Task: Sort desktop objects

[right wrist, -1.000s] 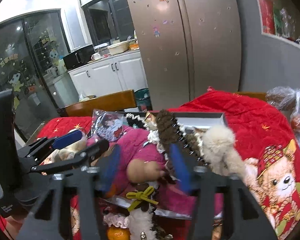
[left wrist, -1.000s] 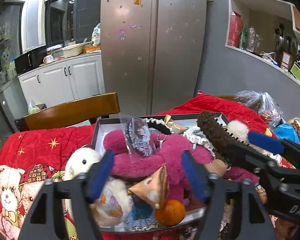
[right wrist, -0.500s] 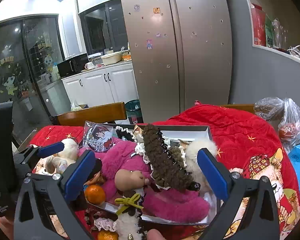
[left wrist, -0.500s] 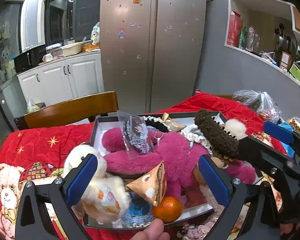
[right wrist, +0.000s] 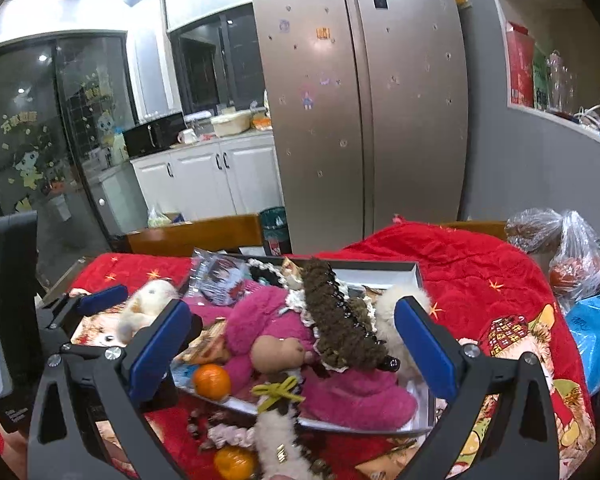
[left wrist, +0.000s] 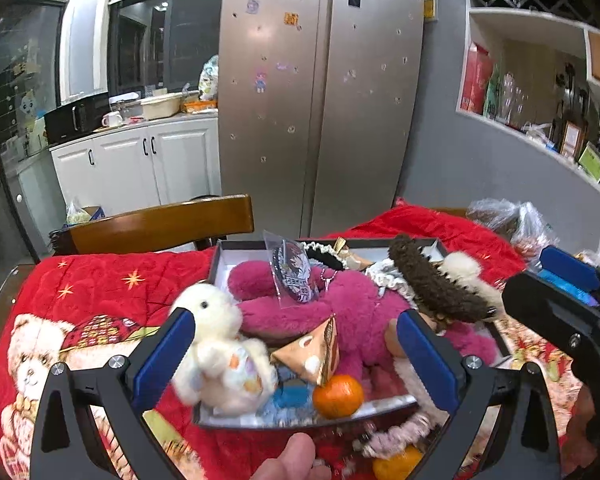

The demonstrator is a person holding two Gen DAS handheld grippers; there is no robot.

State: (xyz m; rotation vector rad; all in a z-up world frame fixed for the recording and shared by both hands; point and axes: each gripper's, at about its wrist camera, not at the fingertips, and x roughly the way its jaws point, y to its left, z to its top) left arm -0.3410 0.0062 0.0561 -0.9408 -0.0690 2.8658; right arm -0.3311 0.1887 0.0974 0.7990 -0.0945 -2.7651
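A shallow grey box (left wrist: 219,258) on the red quilt is heaped with toys. In it lie a pink plush bear (left wrist: 352,300), a white plush rabbit (left wrist: 216,320), a brown fuzzy hair claw (right wrist: 340,320), a gold triangular pouch (left wrist: 314,350), a tangerine (left wrist: 337,396) and a bagged picture badge (left wrist: 294,272). My left gripper (left wrist: 296,360) hangs open in front of the box and above it, holding nothing. My right gripper (right wrist: 292,348) is open too, framing the claw and bear without touching them.
Loose in front of the box are a second tangerine (right wrist: 234,462), a pink scrunchie (right wrist: 228,436) and a fluffy white piece (right wrist: 276,436). A wooden chair back (left wrist: 160,228) stands behind the table. Plastic bags (right wrist: 572,256) lie at the right. A thumb (left wrist: 292,456) shows at the bottom edge.
Both pairs of jaws have spread wide and drawn back and upward from the box. The brown hair claw, earlier upright beside the right jaws, now lies on the pink bear.
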